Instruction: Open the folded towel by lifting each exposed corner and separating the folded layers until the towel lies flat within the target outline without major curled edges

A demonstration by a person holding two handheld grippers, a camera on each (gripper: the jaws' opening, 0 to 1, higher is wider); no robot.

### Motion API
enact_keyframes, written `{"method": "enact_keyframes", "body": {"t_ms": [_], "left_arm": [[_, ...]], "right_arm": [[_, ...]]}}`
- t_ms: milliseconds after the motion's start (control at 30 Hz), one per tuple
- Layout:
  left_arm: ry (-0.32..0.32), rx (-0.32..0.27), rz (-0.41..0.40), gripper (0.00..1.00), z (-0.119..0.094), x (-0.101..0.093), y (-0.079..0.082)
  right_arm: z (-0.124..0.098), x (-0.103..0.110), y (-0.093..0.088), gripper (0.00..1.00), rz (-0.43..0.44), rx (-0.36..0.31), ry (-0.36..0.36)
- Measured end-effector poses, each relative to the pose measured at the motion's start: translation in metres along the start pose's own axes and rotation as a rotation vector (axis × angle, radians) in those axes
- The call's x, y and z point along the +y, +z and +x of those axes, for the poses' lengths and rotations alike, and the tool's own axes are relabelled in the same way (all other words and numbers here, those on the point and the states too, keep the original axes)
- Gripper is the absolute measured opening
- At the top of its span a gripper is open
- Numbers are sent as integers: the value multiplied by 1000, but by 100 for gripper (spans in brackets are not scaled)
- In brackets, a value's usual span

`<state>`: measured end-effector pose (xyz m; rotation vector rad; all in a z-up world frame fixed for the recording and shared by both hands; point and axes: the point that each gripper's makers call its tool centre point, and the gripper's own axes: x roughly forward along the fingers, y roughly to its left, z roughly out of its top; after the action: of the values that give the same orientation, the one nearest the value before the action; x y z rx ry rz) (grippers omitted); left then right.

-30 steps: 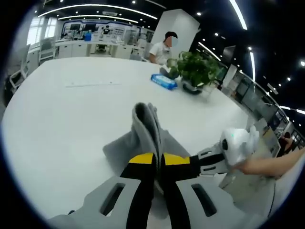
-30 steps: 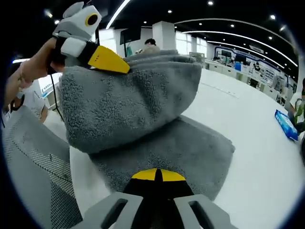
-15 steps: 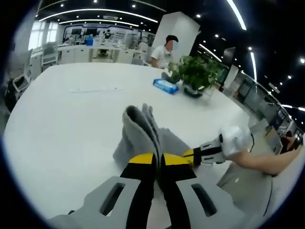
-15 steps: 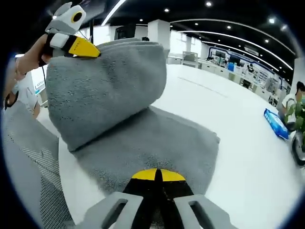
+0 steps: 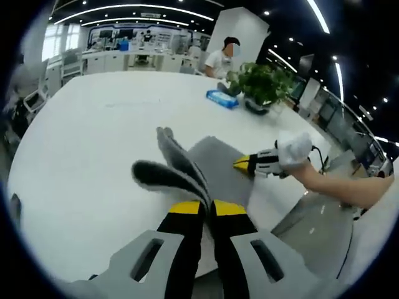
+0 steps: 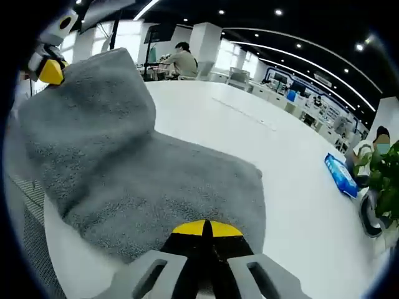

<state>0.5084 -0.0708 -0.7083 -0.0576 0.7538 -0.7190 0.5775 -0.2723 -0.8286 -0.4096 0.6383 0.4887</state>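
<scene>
— Yellow-tipped left gripper (image 5: 206,208): what's it doing?
— Clamped on a raised fold of the grey towel (image 5: 215,165).
— And the right gripper (image 6: 206,229)?
— Pinching the towel's near edge; the rest lies on the white table (image 6: 293,156), near a blue packet (image 6: 340,175) and a potted plant (image 5: 262,84).

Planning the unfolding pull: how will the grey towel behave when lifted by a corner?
Probably floppy: the towel sags in a curve between the left tool and the table. It likely grips rather than slips, given its fuzzy pile. Folded layers droop, so edges may curl.
</scene>
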Motion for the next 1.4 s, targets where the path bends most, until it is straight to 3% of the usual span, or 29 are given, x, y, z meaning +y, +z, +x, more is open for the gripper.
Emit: {"method": "enact_keyframes", "body": {"t_ms": [267,367,467,500,533,600,633,700,767,900,1133,1200,1233,1267,1400], "left_arm": [[-4,51,-20,4,1,-10,-30],[-14,54,-35,4,3,-13,-36],[-16,56,-43,4,3,-14,-38],[-16,56,-45,4,3,-14,-38],[-15,55,-49,4,2,-13,-38],[-18,53,-57,4,3,-13,-39],[-19,54,-64,4,3,-13,-40],[-21,57,-68,4,4,-13,-42],[-29,64,-76,4,5,-14,-45],[-34,78,-68,4,6,-17,-48],[-82,123,-71,5,14,-33,-57],[-103,143,-59,4,20,-42,-59],[-111,148,-49,4,23,-46,-60],[-116,153,-41,4,25,-49,-61],[-133,167,-26,4,31,-57,-62]], "right_arm": [[9,-15,4,0,13,-29,-42],[3,-14,9,0,62,-50,-14],[-20,11,37,0,146,-152,92],[-33,35,48,0,185,-179,206],[-38,43,49,0,188,-175,243],[-50,72,43,0,155,-136,337],[-54,88,30,0,130,-77,377],[-53,106,10,0,109,11,404],[-48,117,-2,0,59,56,418],[-40,110,-1,0,22,58,375],[-25,70,-3,0,29,61,225],[-19,58,0,0,72,46,185],[-15,54,2,0,163,41,183],[-13,52,4,0,188,34,181],[-23,53,14,0,196,1,201]]}}
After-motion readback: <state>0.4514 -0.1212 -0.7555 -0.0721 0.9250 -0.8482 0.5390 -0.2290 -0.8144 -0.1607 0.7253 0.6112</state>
